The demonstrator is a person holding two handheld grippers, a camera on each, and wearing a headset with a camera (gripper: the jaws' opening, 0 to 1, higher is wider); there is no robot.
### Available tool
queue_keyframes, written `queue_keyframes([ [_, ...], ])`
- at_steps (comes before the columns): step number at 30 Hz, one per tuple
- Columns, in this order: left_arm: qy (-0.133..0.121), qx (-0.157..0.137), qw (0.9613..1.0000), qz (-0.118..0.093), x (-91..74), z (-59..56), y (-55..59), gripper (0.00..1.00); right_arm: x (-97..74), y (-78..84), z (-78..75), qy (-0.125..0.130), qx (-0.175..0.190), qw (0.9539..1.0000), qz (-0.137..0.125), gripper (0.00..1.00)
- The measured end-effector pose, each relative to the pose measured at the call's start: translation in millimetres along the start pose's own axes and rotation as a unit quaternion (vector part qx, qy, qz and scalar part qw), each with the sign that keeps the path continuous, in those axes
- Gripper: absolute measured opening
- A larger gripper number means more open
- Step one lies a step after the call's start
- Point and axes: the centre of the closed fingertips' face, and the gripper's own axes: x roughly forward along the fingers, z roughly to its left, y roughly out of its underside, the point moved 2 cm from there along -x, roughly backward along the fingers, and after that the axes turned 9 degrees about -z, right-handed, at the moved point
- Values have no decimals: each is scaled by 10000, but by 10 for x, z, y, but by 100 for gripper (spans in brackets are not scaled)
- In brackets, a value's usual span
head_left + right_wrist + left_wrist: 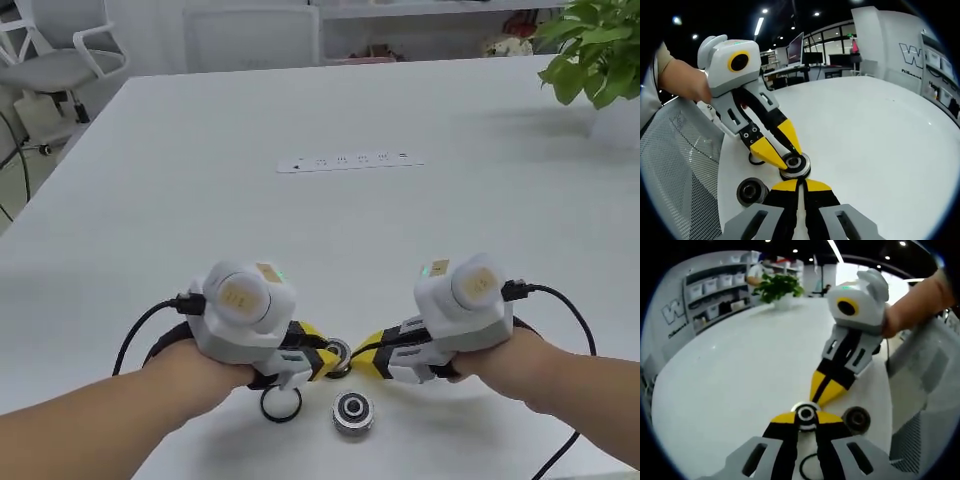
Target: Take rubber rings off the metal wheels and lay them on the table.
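My left gripper (806, 418) jaws are clamped on a metal wheel (796, 163), lower middle of frame. My right gripper (800, 186) jaws are pinched together at its rim. A loose rubber ring (281, 403) and a spare wheel (352, 411) lie just below on the worktop (300, 230).

A wide white table (200, 200) runs up the head view, a white power strip (350, 161) at its centre. A grey office chair (60, 60) stands upper left and a leafy potted plant (595, 50) upper right. In the left gripper view, shelves of white bins (715, 295) line the upper left wall. Strip lights (758, 25) glow on the dark ceiling at the top of the right gripper view, above a monitor (796, 47).
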Motion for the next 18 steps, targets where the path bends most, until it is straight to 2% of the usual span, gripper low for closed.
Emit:
queue_keyframes([
  [3,-5,-6,10000,5,0,3,2,13,-3,0,-4,52,217,9998,-12,0],
  [18,-34,6,10000,22,6,0,-1,13,-37,-11,-18,115,705,9974,-25,0],
])
